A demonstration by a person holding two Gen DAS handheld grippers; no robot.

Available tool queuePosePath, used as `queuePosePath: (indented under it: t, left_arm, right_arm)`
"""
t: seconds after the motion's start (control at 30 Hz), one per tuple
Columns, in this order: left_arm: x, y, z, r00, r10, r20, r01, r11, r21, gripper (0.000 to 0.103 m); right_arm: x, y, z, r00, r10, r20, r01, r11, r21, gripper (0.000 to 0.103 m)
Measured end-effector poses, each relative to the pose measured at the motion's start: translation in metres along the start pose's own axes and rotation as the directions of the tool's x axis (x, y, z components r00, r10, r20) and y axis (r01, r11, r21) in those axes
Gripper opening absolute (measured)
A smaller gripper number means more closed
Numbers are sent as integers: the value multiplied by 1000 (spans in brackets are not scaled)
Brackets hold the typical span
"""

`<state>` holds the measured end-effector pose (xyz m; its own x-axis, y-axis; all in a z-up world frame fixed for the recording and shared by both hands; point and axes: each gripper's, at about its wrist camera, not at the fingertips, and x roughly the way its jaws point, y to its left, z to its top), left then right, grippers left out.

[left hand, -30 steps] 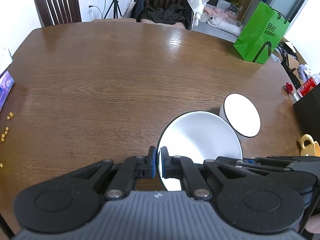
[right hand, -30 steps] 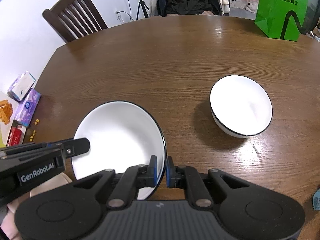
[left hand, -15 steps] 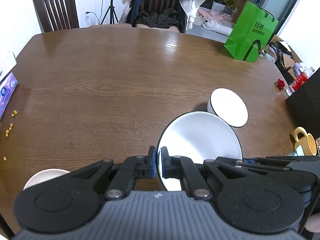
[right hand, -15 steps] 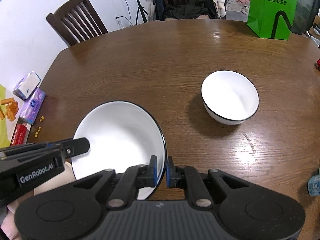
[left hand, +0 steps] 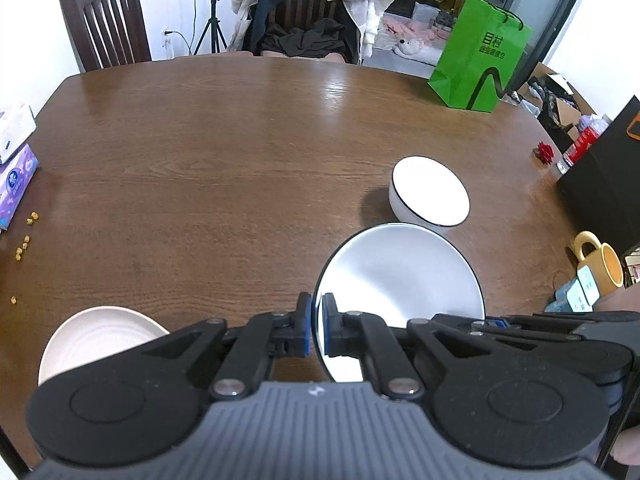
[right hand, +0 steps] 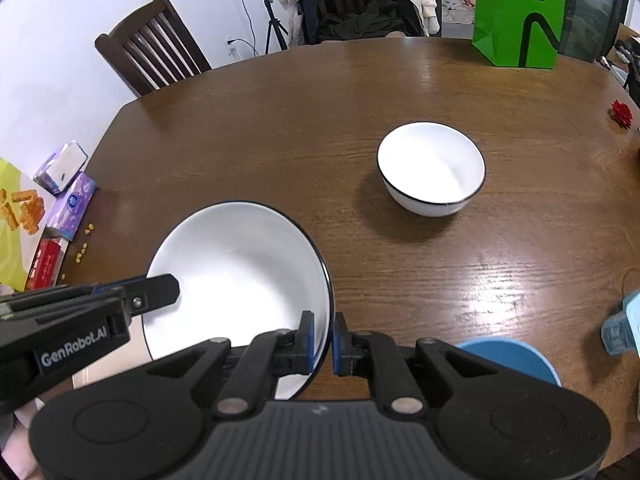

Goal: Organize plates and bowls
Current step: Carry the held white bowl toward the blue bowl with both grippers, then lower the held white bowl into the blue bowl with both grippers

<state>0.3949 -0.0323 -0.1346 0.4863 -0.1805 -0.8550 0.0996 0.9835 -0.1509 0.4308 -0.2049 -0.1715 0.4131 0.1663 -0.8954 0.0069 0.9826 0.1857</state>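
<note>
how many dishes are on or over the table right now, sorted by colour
white with black rim: 2, the large bowl clamped at its rim by both grippers, and the small bowl on the table
pale pink: 1, a plate at the near left edge
blue: 1, a dish partly hidden behind the right gripper
total: 4

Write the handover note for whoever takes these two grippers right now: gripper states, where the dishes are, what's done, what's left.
Left gripper: shut on the near-left rim of the large white bowl.
Right gripper: shut on the same bowl's right rim. Both carry it together above the table.
Small white bowl: upright on the table, ahead and right, untouched.
Pale plate: on the table at the near-left edge.
Blue dish: near edge, partly hidden behind the right gripper.
Done: large bowl picked up.
Left: set it down, probably with the other dishes; nothing is stacked yet.
</note>
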Motion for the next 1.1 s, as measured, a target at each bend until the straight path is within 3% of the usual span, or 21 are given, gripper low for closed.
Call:
queuePosePath:
  t: [1.1]
  left_arm:
    - [-35,-66,-59,999,-44,5,43,994,99,6]
  right_arm:
    - [-56,-48,-79,998,-41,39,38,996,86,8]
